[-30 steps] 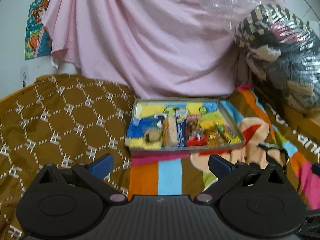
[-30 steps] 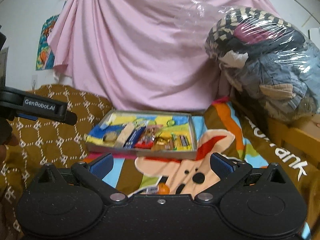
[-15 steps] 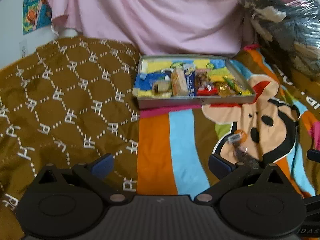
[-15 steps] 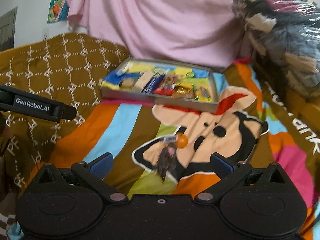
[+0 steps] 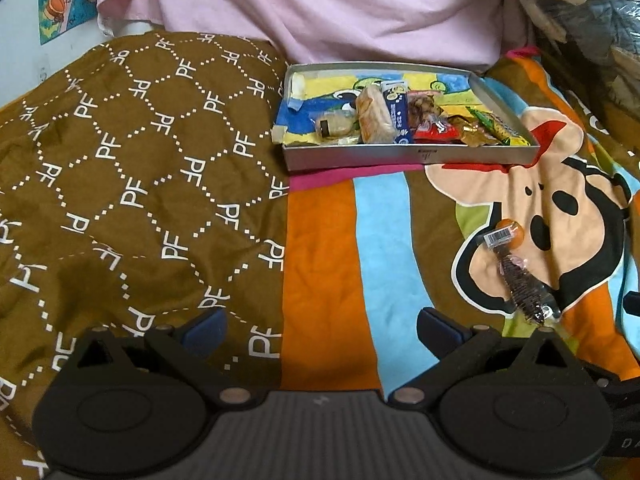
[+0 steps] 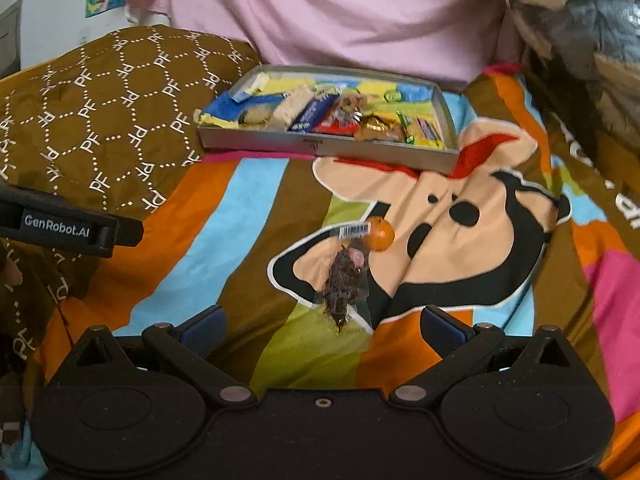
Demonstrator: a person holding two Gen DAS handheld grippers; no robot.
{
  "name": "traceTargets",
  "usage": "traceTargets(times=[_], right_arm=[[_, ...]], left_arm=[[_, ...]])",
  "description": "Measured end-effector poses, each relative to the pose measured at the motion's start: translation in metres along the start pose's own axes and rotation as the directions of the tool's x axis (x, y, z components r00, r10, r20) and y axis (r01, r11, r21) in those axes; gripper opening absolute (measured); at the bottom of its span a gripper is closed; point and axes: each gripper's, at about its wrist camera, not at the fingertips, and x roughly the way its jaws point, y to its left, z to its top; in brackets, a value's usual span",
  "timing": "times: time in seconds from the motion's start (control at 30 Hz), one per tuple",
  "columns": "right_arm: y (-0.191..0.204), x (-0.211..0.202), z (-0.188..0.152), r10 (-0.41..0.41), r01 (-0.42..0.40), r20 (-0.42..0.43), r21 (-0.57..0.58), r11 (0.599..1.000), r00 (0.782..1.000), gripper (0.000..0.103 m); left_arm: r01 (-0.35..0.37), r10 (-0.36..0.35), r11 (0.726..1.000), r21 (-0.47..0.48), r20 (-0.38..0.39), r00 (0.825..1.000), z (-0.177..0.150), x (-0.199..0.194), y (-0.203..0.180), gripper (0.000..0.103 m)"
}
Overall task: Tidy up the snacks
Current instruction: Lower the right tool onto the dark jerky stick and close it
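Both tongs are wide open and hold nothing. On the left tongs point(image 5: 322, 326), the two blue tips hang over the bed, one above the brown quilt point(image 5: 132, 168) and one above the striped blanket point(image 5: 328, 248). On the right tongs point(image 6: 322, 326), the tips sit low over the same blanket, right in front of two loose snacks.

Those snacks lie on the cartoon face on the blanket, well apart from the tray. One is a small orange ball point(image 6: 379, 233) with a white barcode sticker beside it. Touching it is a dark brown snack in a clear wrapper point(image 6: 344, 280), and it points toward the right tongs.

Farther back, a grey tray point(image 5: 408, 157) rests flat on the bed. It is partly on the blanket, with its left end just beside the quilt. Inside, many snacks lie side by side: a pale bar point(image 5: 374, 116), a blue packet point(image 5: 396, 112), a red packet point(image 5: 434, 130), and gold and green wrappers on the right. Behind the tray hangs a pink cloth point(image 5: 340, 4).
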Motion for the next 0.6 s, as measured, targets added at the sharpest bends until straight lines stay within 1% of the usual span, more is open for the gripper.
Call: traceTargets(times=[0.2, 0.4, 0.6], right_arm=[[-0.009, 0.009, 0.007, 0.027, -0.027, -0.020, 0.011, 1.000, 0.999, 0.102], [-0.014, 0.023, 0.017, 0.039, -0.041, -0.031, -0.062, 0.997, 0.999, 0.102], [-0.021, 0.045, 0.016, 0.020, -0.021, -0.010, -0.101, 0.995, 1.000, 0.102]], left_arm=[[0.024, -0.024, 1.000, -0.007, -0.024, 0.999, 0.004, 0.011, -0.004, 0.103], [0.029, -0.028, 1.000, 0.008, -0.024, 0.999, 0.018, 0.021, -0.013, 0.103], [0.039, -0.038, 0.999, 0.024, -0.033, 0.999, 0.033, 0.039, -0.023, 0.103]])
